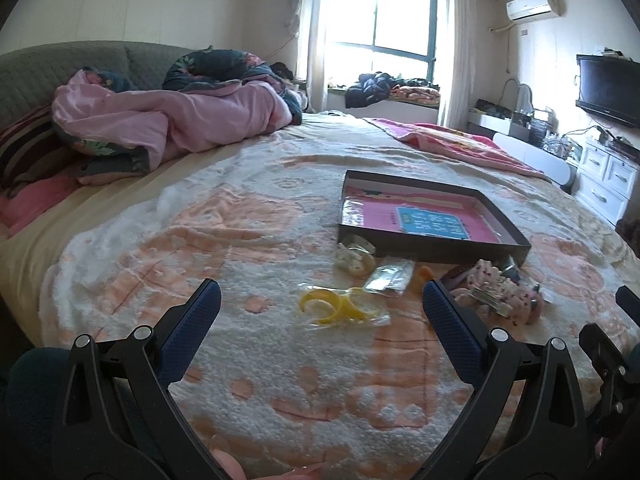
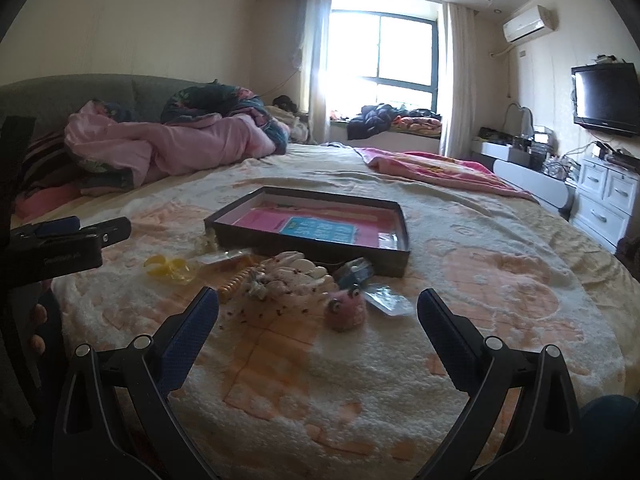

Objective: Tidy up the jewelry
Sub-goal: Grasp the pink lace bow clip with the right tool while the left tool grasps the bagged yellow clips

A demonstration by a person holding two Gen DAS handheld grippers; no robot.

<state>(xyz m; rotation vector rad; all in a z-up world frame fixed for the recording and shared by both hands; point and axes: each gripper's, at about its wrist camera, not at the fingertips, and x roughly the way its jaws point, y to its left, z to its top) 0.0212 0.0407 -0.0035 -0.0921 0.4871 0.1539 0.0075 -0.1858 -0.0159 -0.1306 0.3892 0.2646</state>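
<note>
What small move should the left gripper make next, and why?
Probably ease the left gripper forward and down over the yellow rings in their clear bag. Its jaws are open and empty, the bag lies straight ahead, and the dark tray holds no jewelry yet.

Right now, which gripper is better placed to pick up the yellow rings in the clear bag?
Left. The left gripper is open with the yellow rings directly between its fingers; from the right gripper they lie far left.

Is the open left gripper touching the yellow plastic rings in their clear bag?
Apart. The left wrist view shows bare blanket between the left gripper fingertips and the yellow rings.
</note>
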